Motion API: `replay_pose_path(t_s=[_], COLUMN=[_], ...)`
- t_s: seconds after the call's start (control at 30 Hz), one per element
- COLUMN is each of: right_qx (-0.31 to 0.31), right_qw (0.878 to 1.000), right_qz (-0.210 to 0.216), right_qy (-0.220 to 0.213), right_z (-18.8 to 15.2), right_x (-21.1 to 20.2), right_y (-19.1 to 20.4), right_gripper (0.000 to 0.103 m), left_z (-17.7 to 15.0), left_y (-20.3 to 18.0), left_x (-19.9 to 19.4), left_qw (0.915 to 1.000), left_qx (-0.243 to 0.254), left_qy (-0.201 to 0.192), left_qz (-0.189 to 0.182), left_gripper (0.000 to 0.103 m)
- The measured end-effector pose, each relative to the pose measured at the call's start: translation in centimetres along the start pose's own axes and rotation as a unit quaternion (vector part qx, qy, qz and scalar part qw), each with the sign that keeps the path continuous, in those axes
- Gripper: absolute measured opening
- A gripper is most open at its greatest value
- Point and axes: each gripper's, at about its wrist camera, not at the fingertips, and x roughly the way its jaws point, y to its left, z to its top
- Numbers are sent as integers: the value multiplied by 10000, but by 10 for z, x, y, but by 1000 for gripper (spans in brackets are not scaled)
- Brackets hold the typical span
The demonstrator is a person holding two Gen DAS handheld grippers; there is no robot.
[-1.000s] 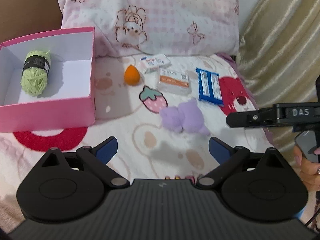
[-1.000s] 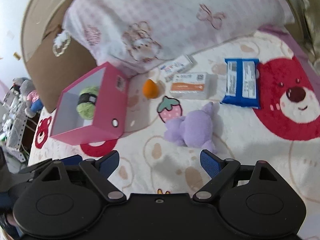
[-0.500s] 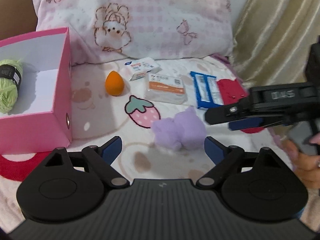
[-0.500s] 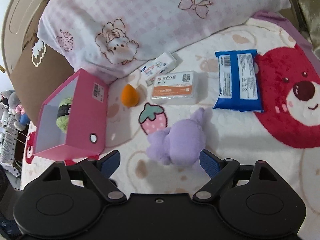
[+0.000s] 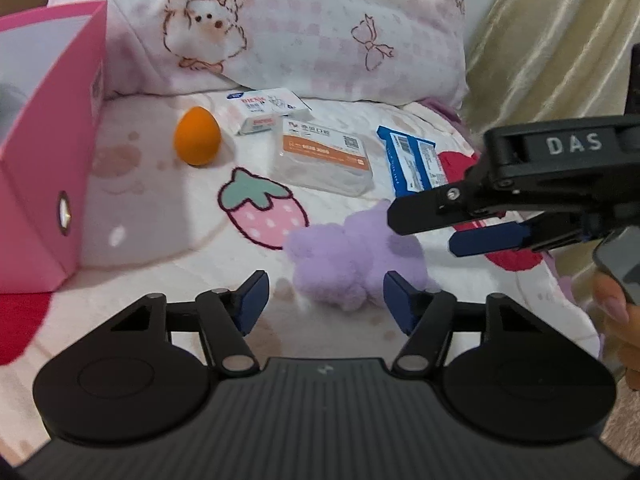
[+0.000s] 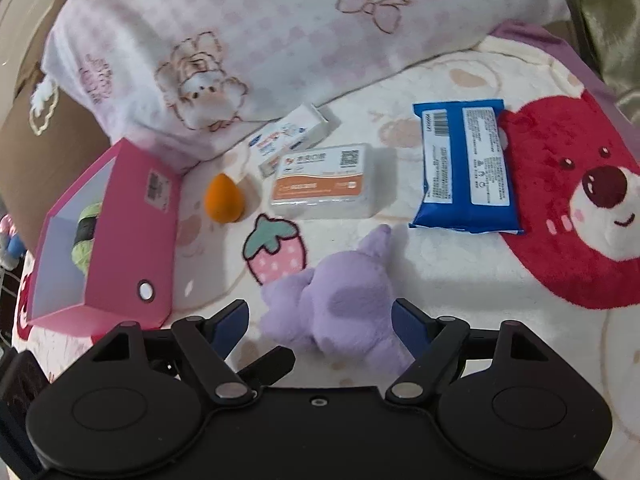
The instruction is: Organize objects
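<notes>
The pink box [image 6: 132,240] stands at the far left on the bedspread [image 6: 460,280], open side turned away from the grippers; a green yarn ball [image 6: 86,236] lies inside it. To its right an orange egg-shaped sponge [image 6: 223,199] rests on the bedspread, just beside a small white carton [image 6: 296,136] and a clear case with an orange label [image 6: 324,184]. A blue packet [image 6: 464,168] lies farther right, its edge against the red bear print. A pink patterned pillow [image 6: 280,32] lies along the back of the bed.

The purple plush toy [image 6: 340,304] lies in front of the clear case, near the strawberry print.

Left gripper [image 5: 324,300]: jaws closing, with the near part of the plush toy between the blue pads [image 5: 252,300]; contact cannot be confirmed.

Right gripper [image 6: 320,326]: jaws closing, straddling the plush toy from above; its pads [image 6: 408,326] stand close to the toy's flanks without visibly pressing. In the left wrist view this gripper reaches in from the right, over the toy, held by a hand [image 5: 616,320].
</notes>
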Motion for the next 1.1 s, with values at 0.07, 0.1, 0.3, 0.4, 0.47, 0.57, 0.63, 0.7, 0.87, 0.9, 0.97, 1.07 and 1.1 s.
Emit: replay_pose_path(t_s=[0.07,0.1,0.3,0.4,0.47,0.57,0.63,0.7,0.87,0.9,0.97,1.07,1.1], right_qx=[89,141,282,280,203,165,176,262,351,319,288,337,323], right_qw=[9999,9998,9993,9990,9985,9981,9980,9976,9975,9977,9978,9976,9975], right_qz=[-16,-16,-137,-268,-434,-485,-480,-463,-388,-354,-325,-218,-186], right_qy=[71,99,178,209,248,330,364,448,465,473,499,561,603], right_z=[0,0,2,4,5,5,6,6,4,4,4,4,4], right_x=[5,7,20,28,32,38,40,43,47,48,48,47,47], right_y=[-2,-4,-13,-15,-15,-16,-17,-20,-24,-22,-21,-23,-23], right_gripper=[77,75,58,52,47,47,49,53,48,48,46,46,46], left_z=[0,0,-1,-2,-2,-3,-4,-5,-6,-7,-8,-8,-8], left_y=[3,4,5,7,10,12,13,12,1,0,2,6,6], left_x=[4,5,11,14,16,20,23,25,24,25,25,25,25], left_qw=[9999,9998,9996,9995,9990,9988,9989,9991,10000,9999,10000,9997,9997], left_qx=[-131,-184,-189,-220,-322,-414,-417,-384,66,103,23,-160,-173], left_qy=[6,-20,-111,-120,-74,-4,0,26,17,18,45,111,135], left_qz=[-47,-112,-195,-196,-288,-280,-232,-183,-44,-22,-47,-131,-137], left_gripper=[57,54,40,31,30,30,30,27,24,24,24,24,24])
